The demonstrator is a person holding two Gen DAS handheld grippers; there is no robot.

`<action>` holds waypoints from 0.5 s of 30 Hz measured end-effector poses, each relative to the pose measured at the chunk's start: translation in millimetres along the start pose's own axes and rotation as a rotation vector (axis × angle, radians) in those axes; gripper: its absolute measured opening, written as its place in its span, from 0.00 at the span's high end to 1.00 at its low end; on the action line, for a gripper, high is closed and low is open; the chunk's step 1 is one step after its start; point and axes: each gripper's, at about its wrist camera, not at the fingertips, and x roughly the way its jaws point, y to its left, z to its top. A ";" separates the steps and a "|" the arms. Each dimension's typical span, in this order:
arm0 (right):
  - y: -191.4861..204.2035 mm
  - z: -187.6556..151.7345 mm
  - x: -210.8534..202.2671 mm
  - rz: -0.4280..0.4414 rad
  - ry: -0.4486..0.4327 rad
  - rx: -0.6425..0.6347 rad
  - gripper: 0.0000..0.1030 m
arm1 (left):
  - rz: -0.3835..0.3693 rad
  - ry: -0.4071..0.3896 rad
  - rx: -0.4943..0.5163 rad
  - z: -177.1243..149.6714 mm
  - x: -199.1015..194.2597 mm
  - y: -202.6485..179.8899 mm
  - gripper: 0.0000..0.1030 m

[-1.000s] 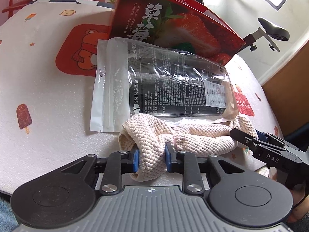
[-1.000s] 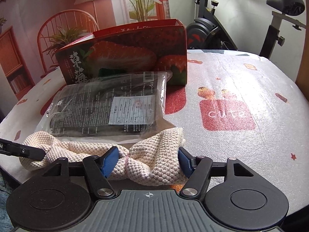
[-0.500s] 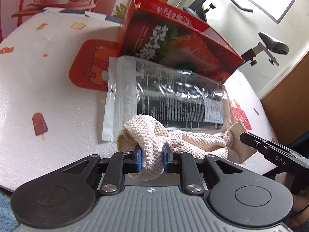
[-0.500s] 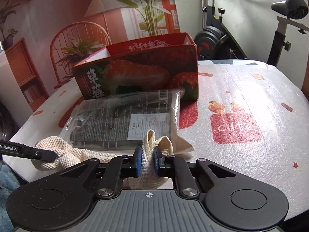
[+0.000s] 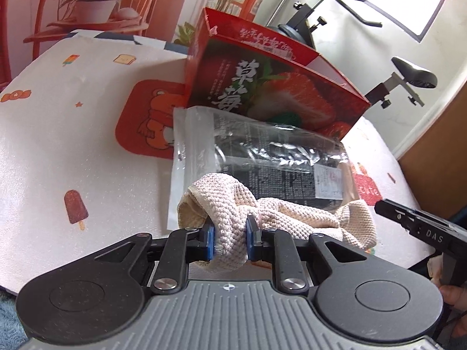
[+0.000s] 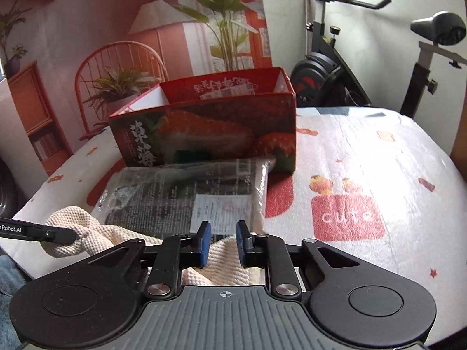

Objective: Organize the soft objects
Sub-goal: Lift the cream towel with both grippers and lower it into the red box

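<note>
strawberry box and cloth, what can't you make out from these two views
- Strawberry box interior: right wrist view, hidden behind its front wall.
- Packet small print: both views, too small and glare-covered.
- Cream knit cloth near end: right wrist view, covered by the right tool; grip unclear.
- Left tool is shut on the cloth.

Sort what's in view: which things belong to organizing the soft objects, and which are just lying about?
Job: cream knit towel, clamped in left gripper; right gripper, gap between its pads; open strawberry box, probably.
Lying about: plastic bag, exercise bike.
</note>
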 end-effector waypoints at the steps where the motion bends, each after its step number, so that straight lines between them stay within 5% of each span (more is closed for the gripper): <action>1: -2.9 -3.2 3.9 -0.003 0.018 0.016 0.76 | 0.008 0.009 -0.003 -0.5 2.3 1.0 0.79; 6: -14.9 -14.5 19.7 0.013 0.069 0.101 0.66 | 0.042 0.058 -0.017 -3.9 13.3 7.3 0.79; 11: -20.2 -22.3 33.4 0.075 0.112 0.180 0.65 | 0.055 0.081 -0.016 -5.0 21.2 10.2 0.79; 14: -19.3 -25.7 37.3 0.085 0.125 0.189 0.71 | 0.057 0.090 -0.015 -5.8 24.4 10.2 0.79; 15: -18.2 -25.0 34.8 0.086 0.116 0.183 0.80 | 0.057 0.088 -0.014 -5.6 24.0 9.9 0.79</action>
